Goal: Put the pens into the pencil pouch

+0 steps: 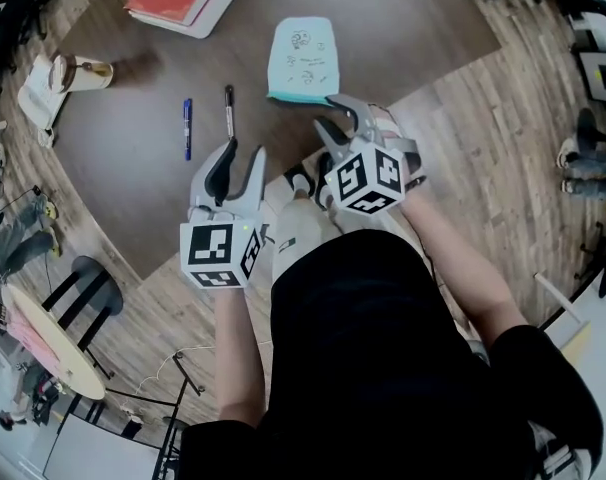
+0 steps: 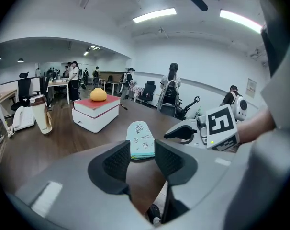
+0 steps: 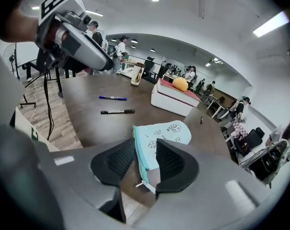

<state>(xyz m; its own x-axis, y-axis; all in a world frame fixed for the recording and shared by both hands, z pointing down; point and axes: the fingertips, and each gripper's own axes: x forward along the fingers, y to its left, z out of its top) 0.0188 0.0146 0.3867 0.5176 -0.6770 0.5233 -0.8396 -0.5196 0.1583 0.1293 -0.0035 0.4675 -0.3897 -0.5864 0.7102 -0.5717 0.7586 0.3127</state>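
Nothing of the task is done yet, by the look of it: both pens lie bare on the table [image 1: 133,188], well apart from the pouch. Starting at your left, past the cup [image 1: 78,71], the blue pen [image 1: 187,128] lies just beside the black pen [image 1: 229,111], the two roughly parallel and not touching. Your left gripper [image 1: 241,158] hovers near the table's front edge, just short of the black pen, with its jaws spread and nothing between them; its own view shows only tabletop and the far pouch [image 2: 140,141] through the gap. Further right the pouch [image 1: 305,60] lies flat, and you cannot tell from here whether its zip is open. Your right gripper [image 1: 341,120] sits at the pouch's near end, jaws also apart and pinching nothing; in its view the zip edge [image 3: 138,157] lines up inside the gap, pull tab nearest you. Still to do, as I judge it: get the pouch's mouth open if it is shut, then pick up each pen and feed both in.
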